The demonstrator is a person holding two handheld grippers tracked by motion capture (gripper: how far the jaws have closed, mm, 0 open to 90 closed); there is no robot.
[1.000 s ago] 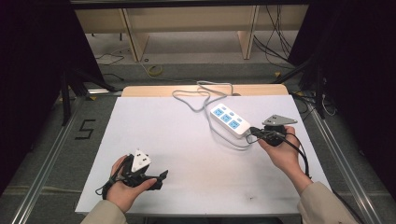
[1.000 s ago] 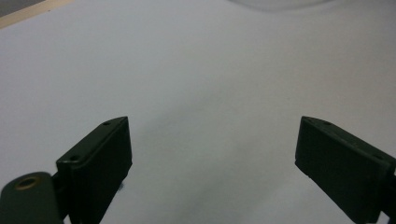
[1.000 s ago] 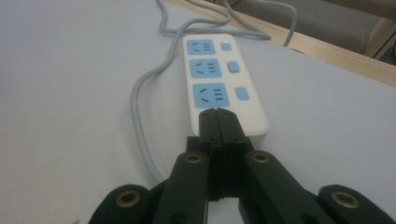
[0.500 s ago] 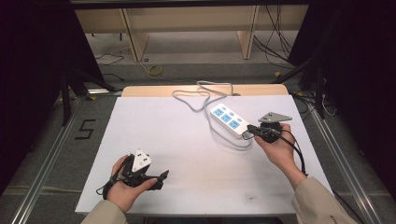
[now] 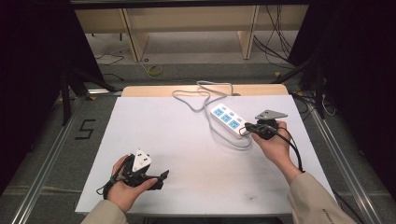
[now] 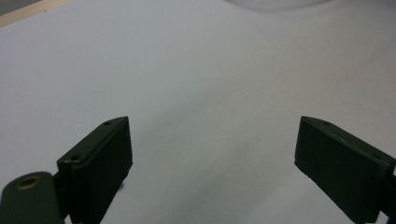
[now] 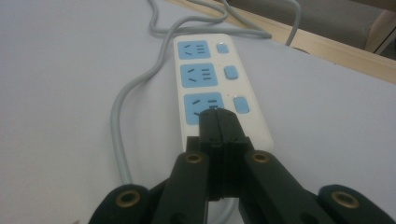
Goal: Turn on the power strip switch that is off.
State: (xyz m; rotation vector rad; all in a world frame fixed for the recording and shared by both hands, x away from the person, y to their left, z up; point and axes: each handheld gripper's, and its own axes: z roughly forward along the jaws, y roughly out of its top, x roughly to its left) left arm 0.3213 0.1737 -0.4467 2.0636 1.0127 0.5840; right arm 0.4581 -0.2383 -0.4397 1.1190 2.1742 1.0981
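Observation:
A white power strip (image 5: 227,120) with three blue sockets lies right of the table's middle, and its grey cable (image 5: 201,93) loops toward the far edge. My right gripper (image 5: 246,127) is shut with nothing between its jaws. In the right gripper view the closed tips (image 7: 218,119) sit over the nearest socket of the power strip (image 7: 205,74); I cannot tell whether they touch it. My left gripper (image 5: 156,179) rests at the front left in a hand, open. In the left gripper view the left gripper (image 6: 212,154) has only bare table between its jaws.
A white cover (image 5: 187,154) lies over the table, and a wooden edge (image 5: 154,90) shows at the far side. The cable (image 7: 123,116) curls along the strip's left side in the right gripper view. Dark floor and shelf legs lie beyond the table.
My right hand has edged a little left toward the near end of the power strip, jaws staying shut. The left hand and its gripper have not moved.

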